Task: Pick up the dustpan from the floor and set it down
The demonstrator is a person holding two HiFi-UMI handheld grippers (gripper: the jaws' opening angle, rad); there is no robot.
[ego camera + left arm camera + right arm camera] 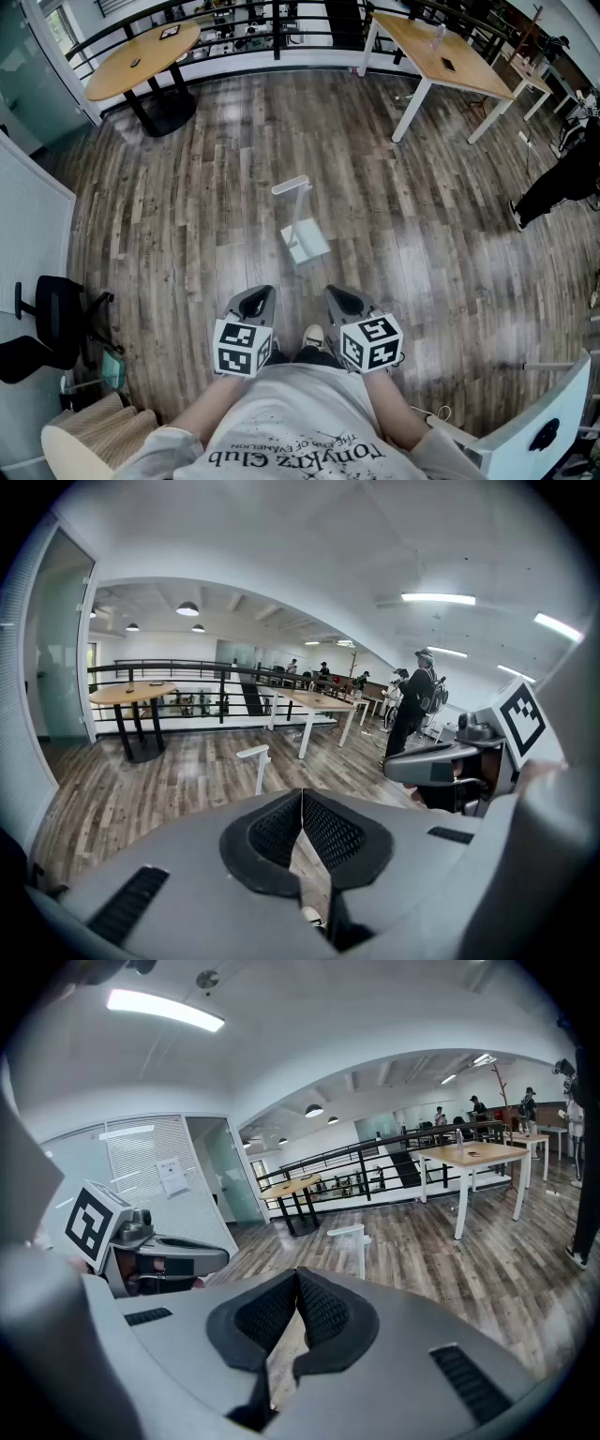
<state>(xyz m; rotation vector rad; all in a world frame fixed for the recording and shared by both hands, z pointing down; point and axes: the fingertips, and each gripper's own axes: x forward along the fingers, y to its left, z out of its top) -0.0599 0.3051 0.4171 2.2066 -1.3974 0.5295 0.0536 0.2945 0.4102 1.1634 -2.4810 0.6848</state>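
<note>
Dustpan stands on the wooden floor, handle up, pan contents indiscernible.

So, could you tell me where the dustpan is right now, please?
In the head view the white dustpan stands on the wood floor at centre, ahead of the left gripper and right gripper, apart from both.

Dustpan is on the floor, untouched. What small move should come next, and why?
Probably bring one gripper, say the right gripper, forward toward the dustpan and open its jaws. The dustpan stands on the floor ahead with its handle up, while the right and the left gripper sit near the body, both shut and empty.
</note>
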